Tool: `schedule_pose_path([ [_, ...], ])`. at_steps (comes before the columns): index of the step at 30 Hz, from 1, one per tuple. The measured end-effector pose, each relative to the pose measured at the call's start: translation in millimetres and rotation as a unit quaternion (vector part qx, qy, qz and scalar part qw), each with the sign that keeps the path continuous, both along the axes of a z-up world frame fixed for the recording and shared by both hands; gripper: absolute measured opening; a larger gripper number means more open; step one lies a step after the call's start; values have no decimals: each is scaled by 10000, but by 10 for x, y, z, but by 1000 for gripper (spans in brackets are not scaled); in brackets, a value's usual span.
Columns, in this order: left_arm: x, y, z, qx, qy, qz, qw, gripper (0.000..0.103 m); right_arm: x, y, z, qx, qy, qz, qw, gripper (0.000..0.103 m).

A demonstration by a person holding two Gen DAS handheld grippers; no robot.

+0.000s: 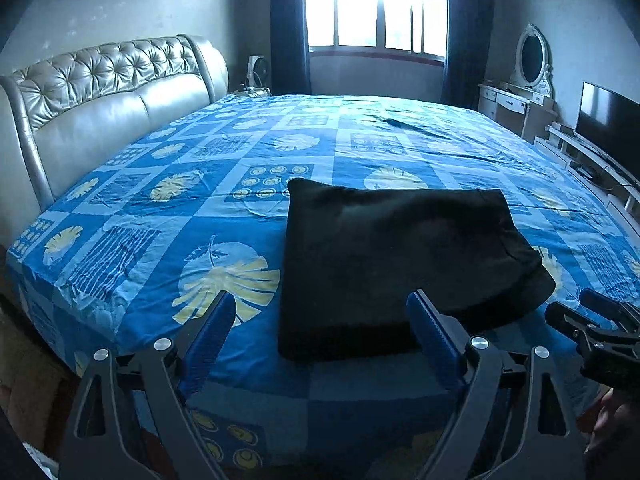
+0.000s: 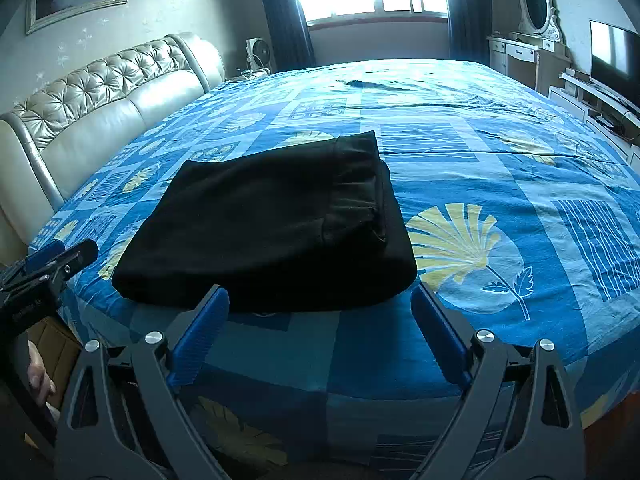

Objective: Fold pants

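Black pants (image 1: 400, 264), folded into compact rectangle, flat on bed (image 1: 200, 208) near front edge, on blue leaf-print sheet. Waistband (image 2: 356, 184) on top layer, at right end of bundle in right wrist view.

Left claw (image 1: 322, 320): jaws wide apart, nothing gripped, poised just short of pants' near left corner. Right claw (image 2: 320, 314): jaws wide apart, empty, just short of pants' near right edge. No pad contact with cloth visible.

Padded headboard (image 1: 100, 92) at left. Window (image 1: 376, 4) beyond far side of bed.
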State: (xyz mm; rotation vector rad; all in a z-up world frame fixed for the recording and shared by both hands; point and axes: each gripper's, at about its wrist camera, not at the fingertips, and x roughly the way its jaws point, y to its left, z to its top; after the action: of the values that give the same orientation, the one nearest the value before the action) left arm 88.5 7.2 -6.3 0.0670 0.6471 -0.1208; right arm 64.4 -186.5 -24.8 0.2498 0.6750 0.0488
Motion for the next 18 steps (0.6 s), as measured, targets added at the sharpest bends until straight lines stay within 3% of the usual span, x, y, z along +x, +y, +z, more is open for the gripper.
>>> schedule_pose_path([
  [12, 27, -8, -44, -28, 175, -25, 9998, 86, -7, 11, -5, 15, 22, 2, 10000, 93],
  [18, 3, -50, -33, 169, 114, 77, 9998, 86, -10, 16, -6, 19, 29, 8, 10000, 93],
])
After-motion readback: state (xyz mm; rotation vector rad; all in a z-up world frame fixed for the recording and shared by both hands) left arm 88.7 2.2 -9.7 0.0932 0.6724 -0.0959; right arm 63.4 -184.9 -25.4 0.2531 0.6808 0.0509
